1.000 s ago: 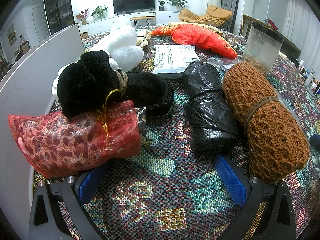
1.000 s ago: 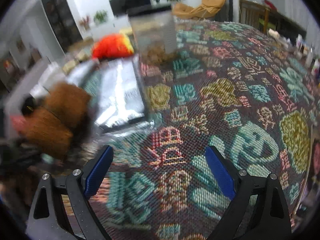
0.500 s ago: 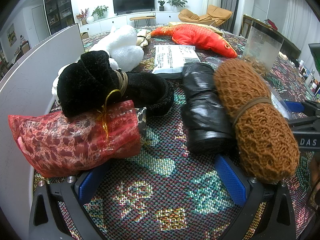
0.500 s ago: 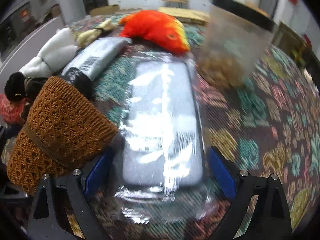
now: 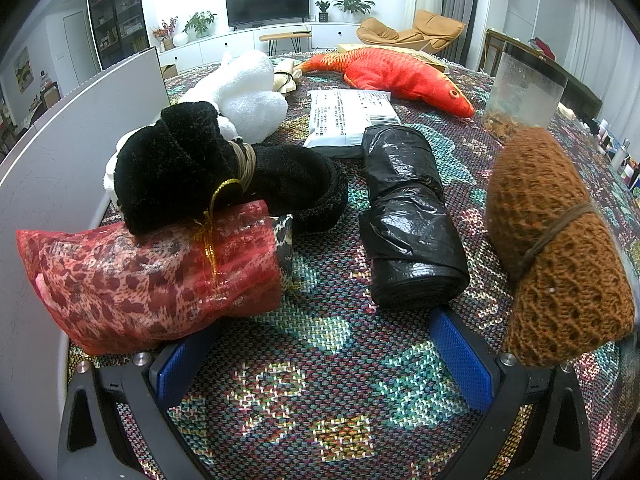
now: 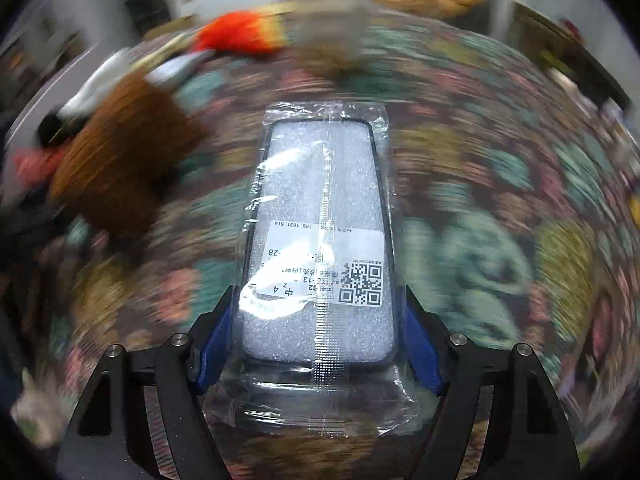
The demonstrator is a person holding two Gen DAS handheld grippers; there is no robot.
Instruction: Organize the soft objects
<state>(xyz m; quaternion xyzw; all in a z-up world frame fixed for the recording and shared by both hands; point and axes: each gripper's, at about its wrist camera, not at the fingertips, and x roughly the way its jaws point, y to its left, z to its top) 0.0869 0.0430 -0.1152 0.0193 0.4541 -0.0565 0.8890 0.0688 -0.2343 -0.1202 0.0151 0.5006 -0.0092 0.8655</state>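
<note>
The right gripper (image 6: 320,344) clamps a clear-wrapped phone case (image 6: 320,240), white label near its near end, above the blurred patterned cloth (image 6: 480,240). The left gripper (image 5: 324,364) gapes wide, holding nothing; beyond it lie a red mesh pouch (image 5: 152,276), black bag roll (image 5: 408,216) and brown knit roll (image 5: 556,240). Far right, a clear jar (image 5: 524,96) holds brownish bits.

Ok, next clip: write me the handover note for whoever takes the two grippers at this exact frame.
Right gripper: shut on the plastic-wrapped phone case, lifted over the patterned tablecloth; the blurred background suggests it is moving.
Left gripper: open, holding nothing, low over the cloth.
In front of it, left to right: red mesh pouch with the black fleece bundle lying on it, black plastic bag roll, brown knit roll. Behind: white plush, white mailer bag, red fish plush.
Done: phone case picked up.
Left: set it down; the destination is not evident, and the other items look untouched.
</note>
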